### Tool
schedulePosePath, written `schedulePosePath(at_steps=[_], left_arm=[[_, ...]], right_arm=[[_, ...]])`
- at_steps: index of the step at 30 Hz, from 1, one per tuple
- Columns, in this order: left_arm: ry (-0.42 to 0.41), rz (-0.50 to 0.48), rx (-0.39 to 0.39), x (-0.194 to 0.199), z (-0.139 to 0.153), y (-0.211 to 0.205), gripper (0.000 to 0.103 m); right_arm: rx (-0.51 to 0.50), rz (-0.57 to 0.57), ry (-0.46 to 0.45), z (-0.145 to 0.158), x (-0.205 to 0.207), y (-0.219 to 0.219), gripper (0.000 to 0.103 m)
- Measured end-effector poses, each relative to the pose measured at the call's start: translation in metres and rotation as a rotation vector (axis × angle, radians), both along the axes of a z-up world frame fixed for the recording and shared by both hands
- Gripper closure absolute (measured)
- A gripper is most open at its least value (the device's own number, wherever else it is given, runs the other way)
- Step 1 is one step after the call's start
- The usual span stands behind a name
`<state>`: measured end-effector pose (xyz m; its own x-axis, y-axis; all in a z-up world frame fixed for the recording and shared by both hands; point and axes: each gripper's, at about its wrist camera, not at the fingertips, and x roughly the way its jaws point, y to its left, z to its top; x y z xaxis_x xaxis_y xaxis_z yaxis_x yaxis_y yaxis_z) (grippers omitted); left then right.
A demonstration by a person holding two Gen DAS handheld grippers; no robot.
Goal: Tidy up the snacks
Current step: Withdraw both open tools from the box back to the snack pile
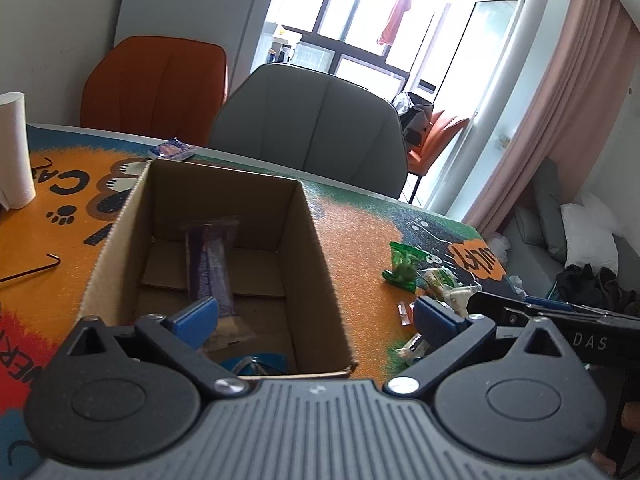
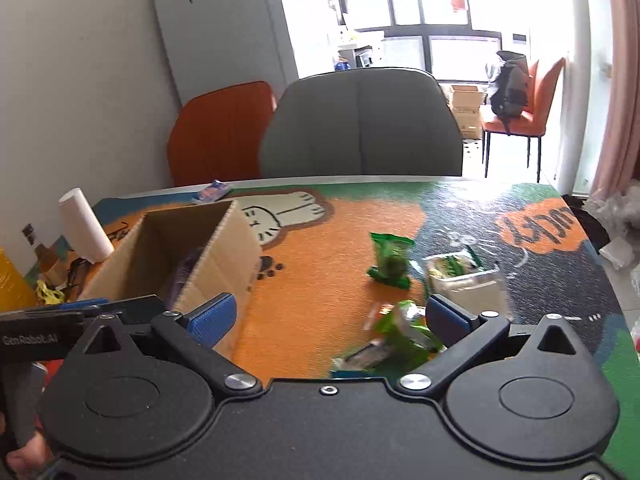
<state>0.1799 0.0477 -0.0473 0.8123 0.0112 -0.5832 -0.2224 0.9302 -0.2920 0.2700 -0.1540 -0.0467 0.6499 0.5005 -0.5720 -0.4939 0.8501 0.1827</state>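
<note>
- Left wrist view, far left: a white paper roll [image 1: 14, 148] stands on the colourful cartoon mat [image 1: 360, 248] that covers the table.
- Centre: an open cardboard box [image 1: 224, 264] holds a purple snack packet [image 1: 212, 264], which leans upright just beyond the left blue finger pad [image 1: 198, 318].
- The left gripper [image 1: 316, 320] has its fingers wide apart and empty, straddling the box's right wall.
- Upper left of the mat: a small blue packet [image 1: 172, 149] lies near the far edge.
- Right: a green snack bag [image 1: 404, 266] and a pale packet [image 1: 444, 284] lie on the mat, well clear of the box.
- Right wrist view: the right gripper [image 2: 332, 318] hangs with its fingers spread, holding nothing; a blurred green wrapper [image 2: 400, 330] lies on the mat between them, nearer the right pad.
- Behind the table stand an orange chair [image 2: 222, 128] and a grey chair [image 2: 360, 120], then bright windows [image 2: 432, 12].
</note>
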Motion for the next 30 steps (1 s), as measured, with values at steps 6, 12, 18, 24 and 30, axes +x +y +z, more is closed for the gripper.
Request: schedulePosePath(at_steps=[6,12,18,24,30], left_arm=[[-0.005,-0.046,0.003,0.010,-0.002,-0.017,0.000],[-0.007,-0.095,0.009,0.015,-0.005,-0.037,0.000],[-0.002,-0.108,0.021,0.021,-0.009,-0.054,0.000],[-0.007,-0.062,0.049,0.021,-0.008,-0.068,0.000],[-0.075,-0.052,0.082,0.014,0.008,-0.082,0.000]], right_arm=[[0.003,-0.046,0.018,-0.010,0.006,-0.025,0.000],[0.018,-0.095,0.028,-0.019,0.010,-0.052,0.000],[0.040,-0.134,0.052,-0.027,0.012,-0.078,0.000],[0.050,-0.165,0.057,-0.033,0.009,-0.100,0.000],[0.063,-0.186,0.077,-0.042,0.012,-0.122,0.000]])
